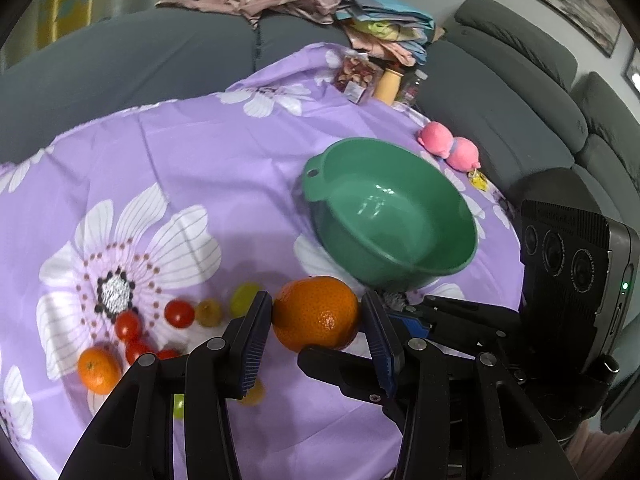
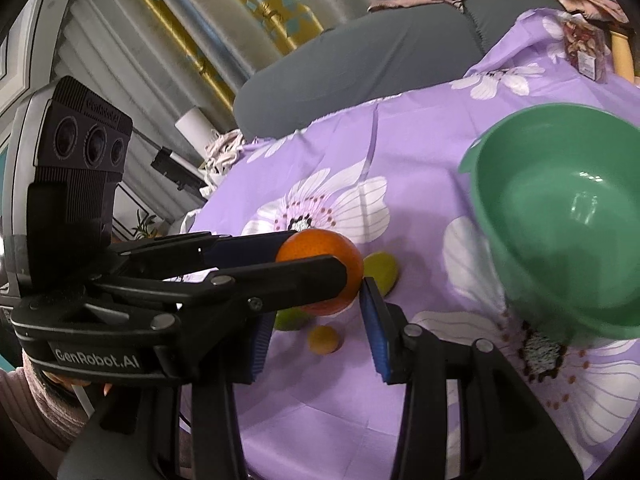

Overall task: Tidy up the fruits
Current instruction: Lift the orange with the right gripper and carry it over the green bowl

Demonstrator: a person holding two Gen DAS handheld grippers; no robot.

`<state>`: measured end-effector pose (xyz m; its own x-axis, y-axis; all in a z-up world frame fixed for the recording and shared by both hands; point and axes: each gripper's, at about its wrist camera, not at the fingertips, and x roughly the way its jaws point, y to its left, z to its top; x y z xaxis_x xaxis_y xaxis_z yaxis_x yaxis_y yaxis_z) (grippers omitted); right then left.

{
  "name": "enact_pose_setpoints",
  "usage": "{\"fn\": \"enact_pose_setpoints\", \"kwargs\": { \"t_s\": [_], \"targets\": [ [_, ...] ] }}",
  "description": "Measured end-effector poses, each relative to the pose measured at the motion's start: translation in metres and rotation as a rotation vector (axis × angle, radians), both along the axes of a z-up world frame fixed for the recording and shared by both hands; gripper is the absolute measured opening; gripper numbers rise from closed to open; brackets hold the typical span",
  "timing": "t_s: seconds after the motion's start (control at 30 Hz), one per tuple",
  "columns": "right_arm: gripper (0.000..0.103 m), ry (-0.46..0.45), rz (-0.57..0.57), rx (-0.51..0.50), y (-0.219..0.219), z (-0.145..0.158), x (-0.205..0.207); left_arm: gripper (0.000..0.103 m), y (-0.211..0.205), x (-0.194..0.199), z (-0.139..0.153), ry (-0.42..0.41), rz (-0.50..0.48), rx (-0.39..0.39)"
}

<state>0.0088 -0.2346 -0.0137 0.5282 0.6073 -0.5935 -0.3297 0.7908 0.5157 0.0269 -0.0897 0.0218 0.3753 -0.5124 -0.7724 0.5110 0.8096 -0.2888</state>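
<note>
An orange [image 1: 316, 312] hangs above the purple floral cloth [image 1: 200, 152] with my left gripper [image 1: 316, 304] shut on it, pads on its left and right sides. My right gripper [image 2: 320, 292] reaches in from the right and straddles the same orange [image 2: 320, 268]. Its right pad touches the fruit, and its left tip is hidden behind the left gripper's finger [image 2: 280, 280]. The empty green bowl [image 1: 400, 220] sits to the right, also seen in the right wrist view [image 2: 540, 220]. A small orange [image 1: 98, 370], cherry tomatoes [image 1: 179, 313] and yellow-green fruits [image 1: 244, 300] lie at the left.
A pink plush toy [image 1: 448, 146] lies beyond the bowl near the table's edge. A snack bag [image 1: 356, 76] and bottles stand at the far end. A grey sofa [image 1: 500, 100] with piled clothes surrounds the table. A sleeve [image 2: 36, 412] shows at lower left.
</note>
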Motion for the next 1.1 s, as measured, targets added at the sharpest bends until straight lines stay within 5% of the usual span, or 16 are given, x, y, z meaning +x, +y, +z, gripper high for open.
{"fn": "enact_pose_setpoints", "kwargs": {
  "t_s": [0.53, 1.1],
  "targets": [
    [0.042, -0.062, -0.1, 0.016, -0.05, 0.015, 0.002, 0.046, -0.055, 0.012, 0.02, -0.058, -0.091, 0.013],
    [0.042, -0.057, -0.194, 0.011, -0.09, 0.007, 0.011, 0.046, -0.096, 0.035, 0.01, -0.024, -0.161, -0.007]
  ]
}}
